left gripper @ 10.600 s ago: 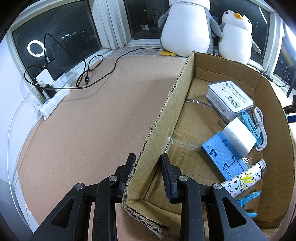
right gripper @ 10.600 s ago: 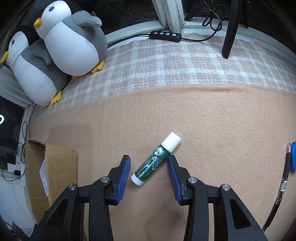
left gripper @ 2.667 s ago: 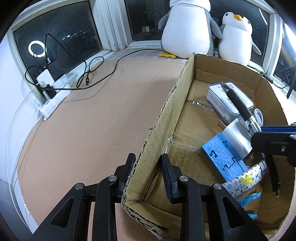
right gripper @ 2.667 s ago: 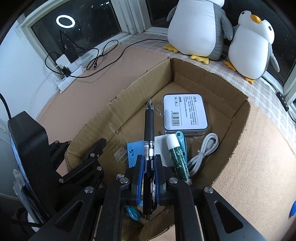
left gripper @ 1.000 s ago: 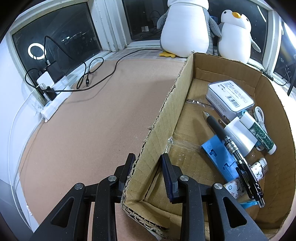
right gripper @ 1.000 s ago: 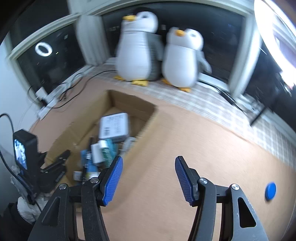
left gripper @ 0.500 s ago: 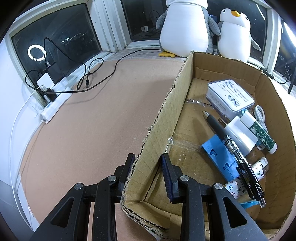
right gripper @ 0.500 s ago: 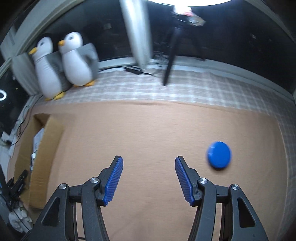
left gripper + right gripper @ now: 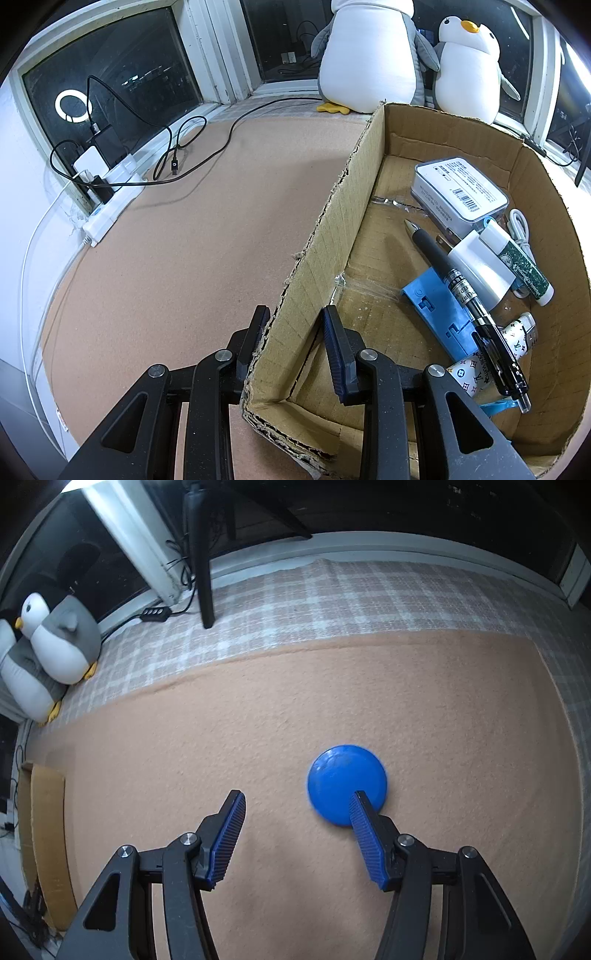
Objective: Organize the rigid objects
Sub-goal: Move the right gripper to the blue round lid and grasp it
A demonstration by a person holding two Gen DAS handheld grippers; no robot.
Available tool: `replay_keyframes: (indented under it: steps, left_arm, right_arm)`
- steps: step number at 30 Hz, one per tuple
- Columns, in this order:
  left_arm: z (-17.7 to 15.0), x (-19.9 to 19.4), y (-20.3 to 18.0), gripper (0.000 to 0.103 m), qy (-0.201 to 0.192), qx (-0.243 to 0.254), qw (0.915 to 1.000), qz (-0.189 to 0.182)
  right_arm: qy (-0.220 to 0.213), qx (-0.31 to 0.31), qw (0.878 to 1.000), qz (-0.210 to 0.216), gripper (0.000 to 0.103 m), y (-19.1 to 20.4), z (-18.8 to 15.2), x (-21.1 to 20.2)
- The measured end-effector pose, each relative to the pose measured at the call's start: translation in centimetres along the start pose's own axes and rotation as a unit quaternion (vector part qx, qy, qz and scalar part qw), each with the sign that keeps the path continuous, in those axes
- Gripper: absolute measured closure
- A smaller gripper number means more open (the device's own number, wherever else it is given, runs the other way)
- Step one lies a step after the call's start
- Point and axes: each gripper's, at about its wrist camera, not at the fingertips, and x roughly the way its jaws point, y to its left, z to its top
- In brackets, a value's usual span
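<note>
Left gripper: your left gripper (image 9: 293, 334) has its fingers on both sides of the near left wall of the cardboard box (image 9: 325, 236); the outer finger touches the cardboard, but you cannot tell if the wall is really pinched.
Right gripper: your right gripper (image 9: 297, 829) is spread wide and holds nothing, low over the tan felt mat (image 9: 221, 716).
Blue disc: the blue disc (image 9: 347, 784) lies flat on the mat, just beyond the right finger, whose tip overlaps its near edge.
Box contents: a black pen (image 9: 461, 291) lies diagonally over a blue plastic part (image 9: 437, 310); next to it are a white charger (image 9: 480, 267), a green tube (image 9: 522, 266) and a white case with barcode (image 9: 458, 192).
Box in right view: it is at the far left edge (image 9: 46, 830), well apart from the disc.
Background: two plush penguins (image 9: 369, 55) sit behind the box.
</note>
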Motion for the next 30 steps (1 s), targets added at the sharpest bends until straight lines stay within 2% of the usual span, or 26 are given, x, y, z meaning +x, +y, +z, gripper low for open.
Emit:
replay_keyframes:
  steps: [13,27,30]
  left_arm:
    - [0.0,0.0,0.0,0.072,0.0,0.0,1.0,0.0]
    - [0.0,0.0,0.0,0.072,0.0,0.0,1.0,0.0]
    - [0.0,0.0,0.0,0.072,0.0,0.0,1.0,0.0]
  right_arm:
    - [0.0,0.001,0.999,-0.042,0.049,-1.1,1.6,1.0]
    - [0.019,-0.01,0.998,-0.056,0.049,-0.8,1.5,2.1]
    - [0.018,-0.01,0.998,-0.056,0.053,-0.9,1.5,2.1]
